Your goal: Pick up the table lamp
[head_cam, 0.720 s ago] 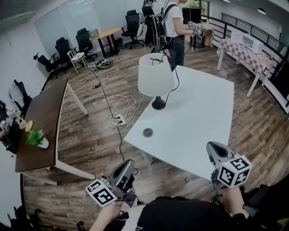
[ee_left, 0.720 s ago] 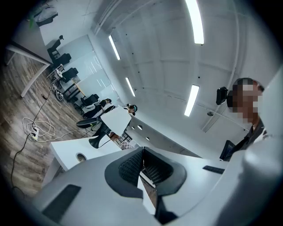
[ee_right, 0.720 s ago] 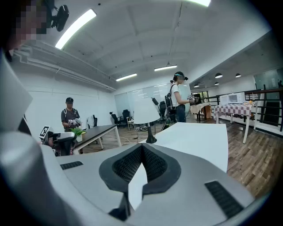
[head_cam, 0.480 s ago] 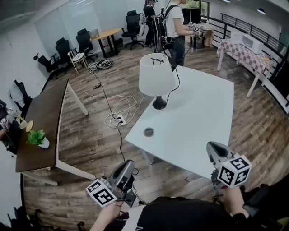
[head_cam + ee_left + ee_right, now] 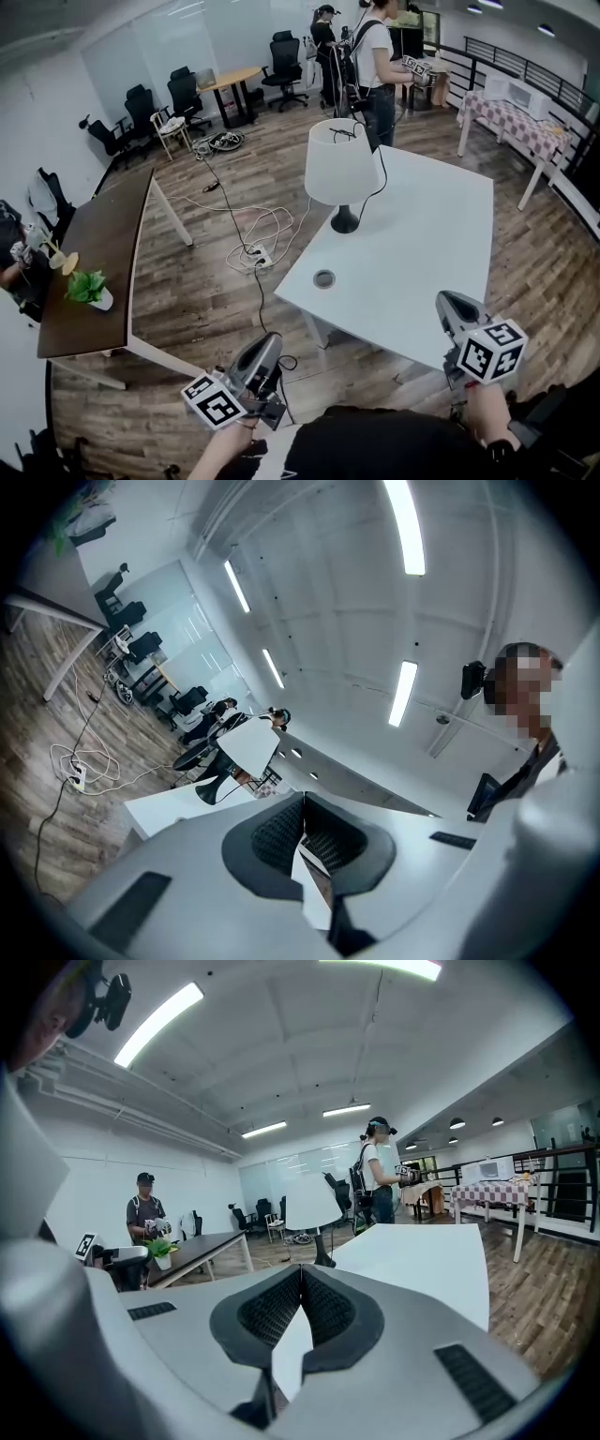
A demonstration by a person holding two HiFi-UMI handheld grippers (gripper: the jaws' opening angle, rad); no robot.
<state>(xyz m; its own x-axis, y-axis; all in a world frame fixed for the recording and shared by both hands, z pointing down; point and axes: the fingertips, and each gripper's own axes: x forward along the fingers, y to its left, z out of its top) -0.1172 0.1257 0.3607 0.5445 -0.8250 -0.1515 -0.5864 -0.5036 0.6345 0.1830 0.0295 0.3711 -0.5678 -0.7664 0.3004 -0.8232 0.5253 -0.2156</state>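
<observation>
The table lamp (image 5: 339, 174), with a white shade and a black stem and base, stands upright near the far left corner of the white table (image 5: 427, 262). Its black cord runs off the table's far edge. The left gripper view shows the lamp (image 5: 246, 752) small and tilted; the right gripper view shows the lamp (image 5: 312, 1206) far ahead. My left gripper (image 5: 265, 351) hangs shut and empty over the floor, short of the table's near left corner. My right gripper (image 5: 449, 307) is shut and empty at the table's near edge. Both are far from the lamp.
A round grommet hole (image 5: 324, 278) sits in the table's near left part. A brown desk (image 5: 94, 253) with a potted plant (image 5: 87, 287) stands at left. Cables and a power strip (image 5: 255, 256) lie on the wood floor. A person (image 5: 379, 66) stands beyond the table.
The head view has shifted slightly, so the table and lamp sit a little lower and to the right. Both grippers kept their places and stayed shut.
</observation>
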